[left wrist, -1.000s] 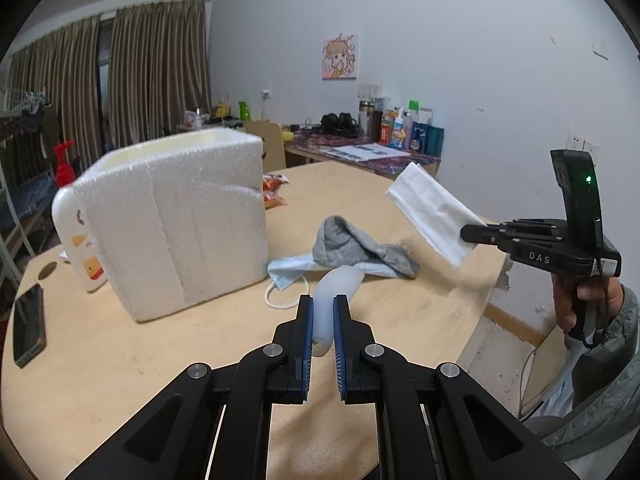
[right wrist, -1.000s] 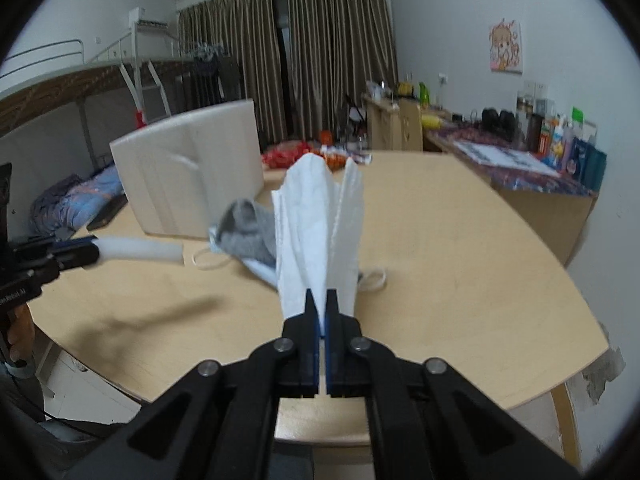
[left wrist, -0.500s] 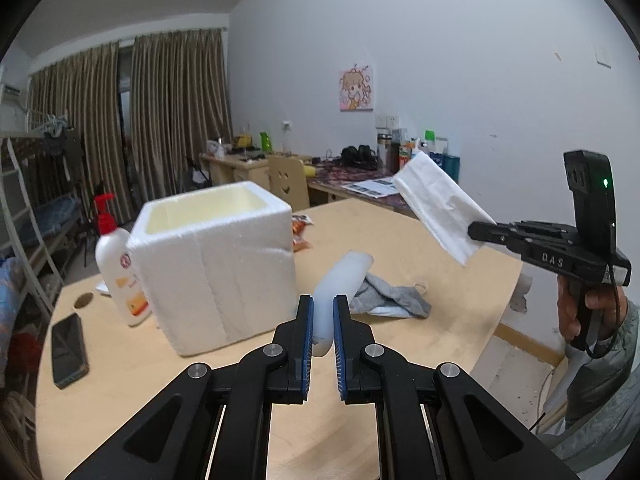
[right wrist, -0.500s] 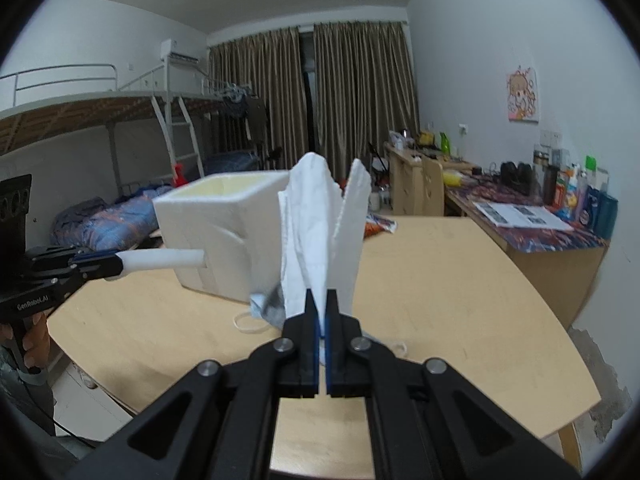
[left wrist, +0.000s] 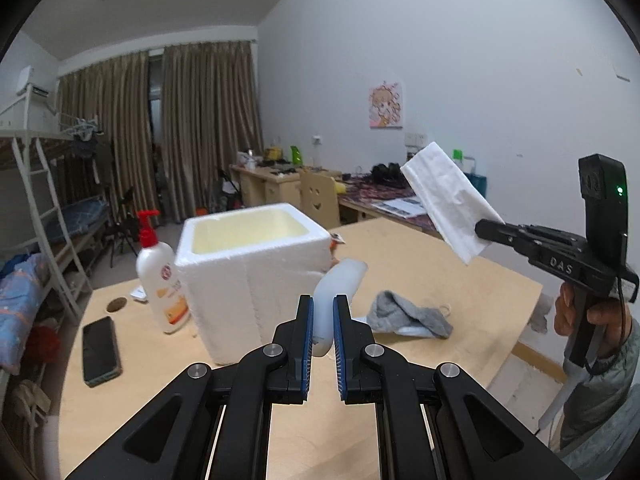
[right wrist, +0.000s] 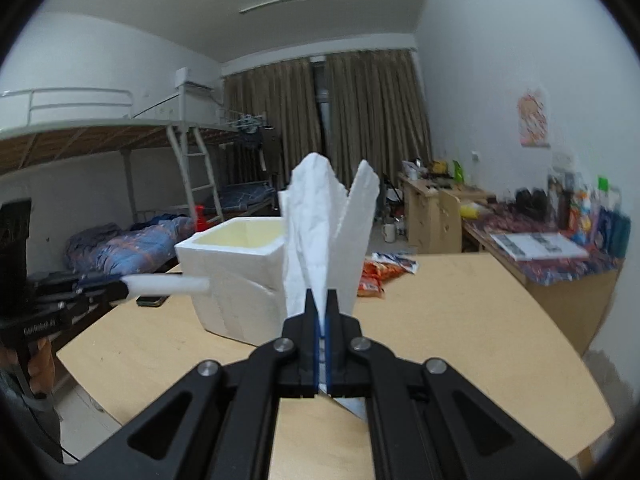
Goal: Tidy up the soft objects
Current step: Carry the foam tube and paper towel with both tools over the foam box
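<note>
My left gripper [left wrist: 322,306] is shut on a pale soft tube-shaped object [left wrist: 340,284], held in the air near the white foam box [left wrist: 248,268]. In the right wrist view that gripper [right wrist: 124,289] and the soft object [right wrist: 168,283] are at the left. My right gripper [right wrist: 321,300] is shut on a folded white tissue pack [right wrist: 324,232], raised above the table; it shows in the left wrist view [left wrist: 482,229] with the tissue pack [left wrist: 448,208]. A grey sock [left wrist: 408,314] lies over a blue face mask [left wrist: 404,330] on the table. The foam box [right wrist: 232,276] is open-topped.
A lotion pump bottle [left wrist: 160,280] and a black phone [left wrist: 100,350] lie left of the box on the round wooden table [left wrist: 460,280]. Snack packets [right wrist: 380,272] lie behind the box. A cluttered desk [right wrist: 540,248] stands at the right wall, a bunk bed [right wrist: 120,200] beyond.
Both grippers have risen with their objects, so the box's open top now shows. The sock and mask stay on the table.
</note>
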The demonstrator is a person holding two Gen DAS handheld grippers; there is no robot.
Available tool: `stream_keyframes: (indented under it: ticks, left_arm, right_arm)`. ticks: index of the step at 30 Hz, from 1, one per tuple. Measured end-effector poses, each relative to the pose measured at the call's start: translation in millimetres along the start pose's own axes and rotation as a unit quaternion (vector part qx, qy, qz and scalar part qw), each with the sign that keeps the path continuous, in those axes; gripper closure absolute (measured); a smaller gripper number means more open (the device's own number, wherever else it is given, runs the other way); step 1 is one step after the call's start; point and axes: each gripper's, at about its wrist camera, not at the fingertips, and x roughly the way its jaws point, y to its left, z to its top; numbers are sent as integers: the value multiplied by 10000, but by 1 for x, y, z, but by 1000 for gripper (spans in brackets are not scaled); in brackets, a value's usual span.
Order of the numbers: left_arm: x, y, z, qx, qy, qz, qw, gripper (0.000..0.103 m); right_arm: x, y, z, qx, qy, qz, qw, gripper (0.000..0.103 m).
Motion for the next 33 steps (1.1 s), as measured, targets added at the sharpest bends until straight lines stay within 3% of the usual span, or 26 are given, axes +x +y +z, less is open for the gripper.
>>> stream_keyframes:
  ticks: [16,33]
  left_arm:
    - [-34,20,35,-234,-604,476,9968,93]
    - [-2,53,60,-329,-564,643,9958,93]
  right_arm:
    - [19,34,37,-433,-289,575,9970,100]
    - [72,51,64,-509,-182,657,9964,100]
